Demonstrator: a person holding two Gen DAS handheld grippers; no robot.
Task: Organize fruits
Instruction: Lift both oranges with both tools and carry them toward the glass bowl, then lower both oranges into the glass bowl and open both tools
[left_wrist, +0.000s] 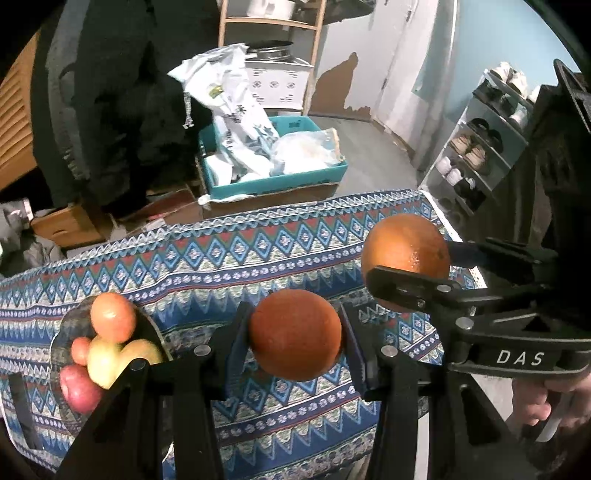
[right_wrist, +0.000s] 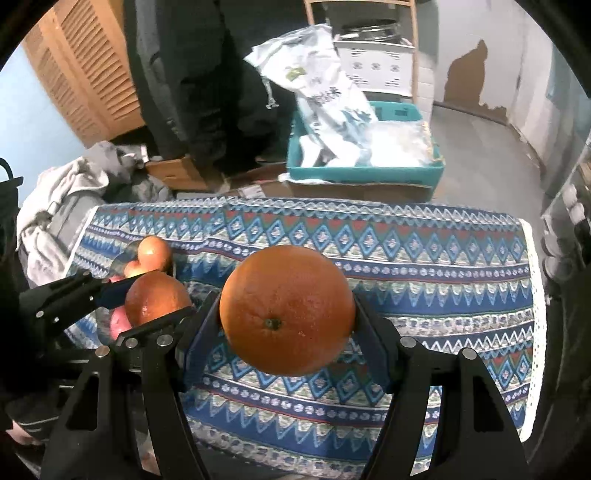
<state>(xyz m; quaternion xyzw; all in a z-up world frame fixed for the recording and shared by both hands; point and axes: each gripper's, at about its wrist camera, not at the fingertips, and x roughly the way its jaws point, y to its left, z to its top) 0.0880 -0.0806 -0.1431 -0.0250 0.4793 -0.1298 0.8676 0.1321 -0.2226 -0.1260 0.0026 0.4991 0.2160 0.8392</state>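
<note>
My left gripper (left_wrist: 295, 332) is shut on a small orange (left_wrist: 295, 334), held above the blue patterned tablecloth (left_wrist: 221, 258). To its right my right gripper (left_wrist: 424, 266) grips a bigger orange (left_wrist: 406, 247), also in the air. The right wrist view shows that big orange (right_wrist: 286, 310) clamped between the right gripper's (right_wrist: 286, 314) fingers, with the left gripper (right_wrist: 147, 306) and its small orange (right_wrist: 157, 299) on the left. A dark plate (left_wrist: 62, 325) at the table's left holds a pinkish apple (left_wrist: 112, 315), a yellow fruit (left_wrist: 105, 362) and a red one (left_wrist: 75, 387). The plate (right_wrist: 122, 258) is partly hidden behind the left gripper.
Beyond the table's far edge a teal crate (left_wrist: 273, 181) full of plastic bags sits on cardboard boxes. A shoe rack (left_wrist: 476, 155) stands at the right, dark clothing (left_wrist: 122, 92) hangs at the back left, and grey cloth (right_wrist: 66, 192) is piled left of the table. A hand (left_wrist: 535, 402) holds the right gripper.
</note>
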